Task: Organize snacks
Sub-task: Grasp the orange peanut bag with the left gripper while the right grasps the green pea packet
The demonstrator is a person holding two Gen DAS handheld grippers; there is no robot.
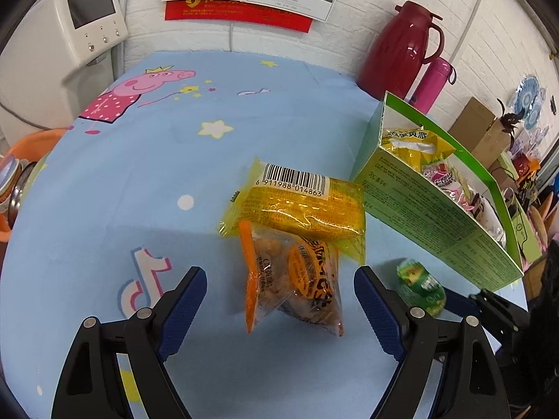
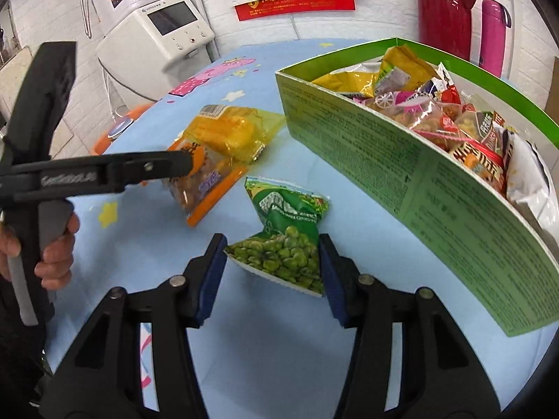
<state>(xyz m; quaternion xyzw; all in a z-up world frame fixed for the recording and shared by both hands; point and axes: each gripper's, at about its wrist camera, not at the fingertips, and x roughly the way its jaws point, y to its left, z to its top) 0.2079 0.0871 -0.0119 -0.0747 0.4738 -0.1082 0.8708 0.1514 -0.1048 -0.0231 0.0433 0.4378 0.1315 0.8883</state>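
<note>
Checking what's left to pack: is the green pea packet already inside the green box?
No, the green pea packet lies on the tablecloth outside the green box, between the right gripper's fingers.

— How are the wrappers finished?
— The yellow packet [image 1: 300, 206] is wrapped in glossy, see-through film, and the same crinkled clear plastic is seen on the orange-edged nut packet [image 1: 293, 279]. A shiny printed foil look is shown by the green pea packet [image 2: 283, 241].
— And the rest?
— The green box [image 2: 412, 174] is made of matt printed card. The table is covered by soft matt printed cloth [image 1: 139, 160]. Textured blue pads [image 2: 209, 279] are set in black plastic.
</note>
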